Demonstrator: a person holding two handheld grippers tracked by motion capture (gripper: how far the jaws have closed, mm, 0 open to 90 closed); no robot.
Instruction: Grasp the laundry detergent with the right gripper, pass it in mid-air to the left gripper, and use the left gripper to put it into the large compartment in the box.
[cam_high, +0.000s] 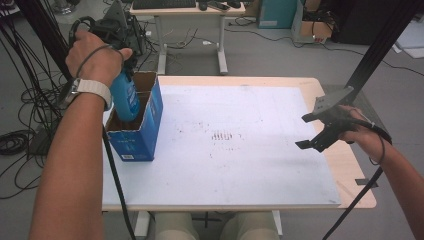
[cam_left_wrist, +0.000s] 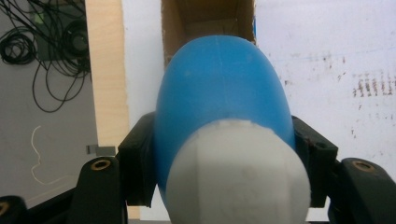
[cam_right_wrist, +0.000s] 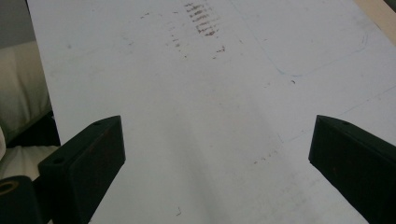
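My left gripper (cam_high: 121, 52) is clamped on the blue bottle (cam_high: 125, 99), jaws pressing its sides just behind the white cap (cam_left_wrist: 238, 175) in the left gripper view. The bottle's long axis runs nearly upright, base down, and its lower end already dips inside the open blue carton (cam_high: 137, 131) that stands at nine o'clock on the white board (cam_high: 240, 150). So the carton's mouth lies straight below the tool; I judge the coming move is a plain descent along that axis. My right gripper (cam_high: 314, 131) hovers at three o'clock, jaws spread wide and holding nothing, well apart from the carton.
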